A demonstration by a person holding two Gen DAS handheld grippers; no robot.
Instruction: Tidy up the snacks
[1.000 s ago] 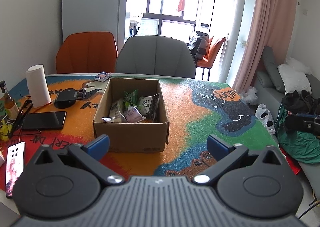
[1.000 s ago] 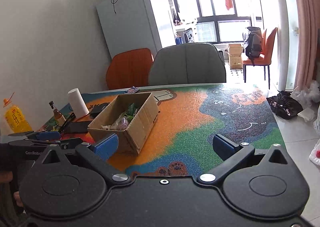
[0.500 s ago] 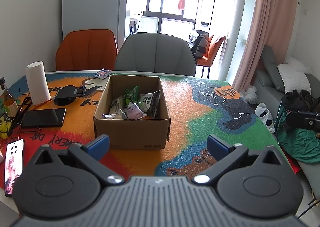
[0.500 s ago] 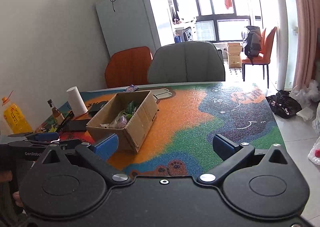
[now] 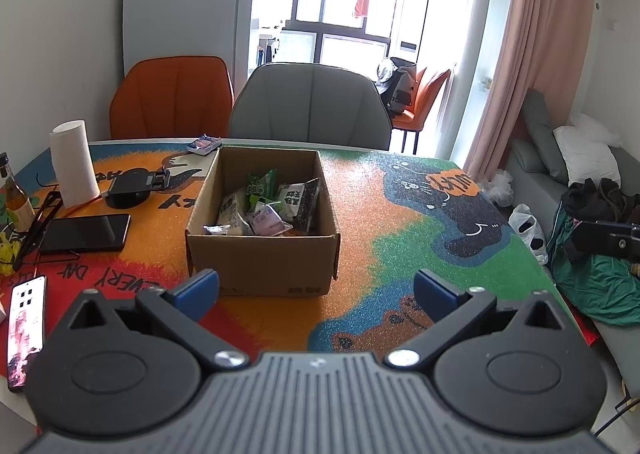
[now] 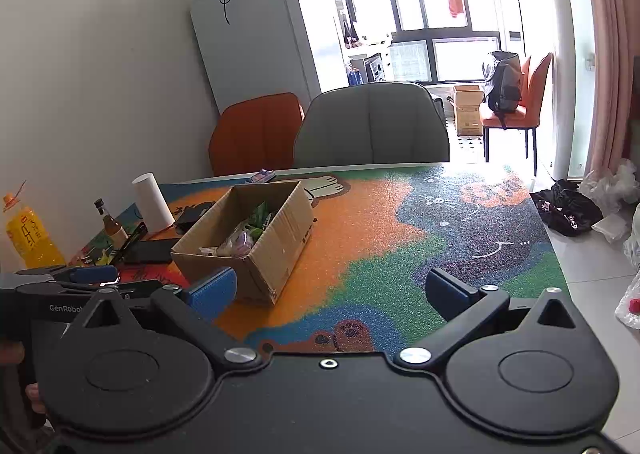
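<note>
Box: on the bench, snacks inside, maybe six.
Left gripper: fingers spread, empty.
Right gripper: fingers spread, empty.

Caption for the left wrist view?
Open left gripper faces a cardboard box of snack packets on a colourful table mat.

Open brown cardboard box upright on the colourful table mat, several wrapped snack packets heaped inside.

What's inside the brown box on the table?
The cardboard box holds snack packets: a green one, a dark one and a purple one. Its front wall hides whatever lies beneath them.
</note>
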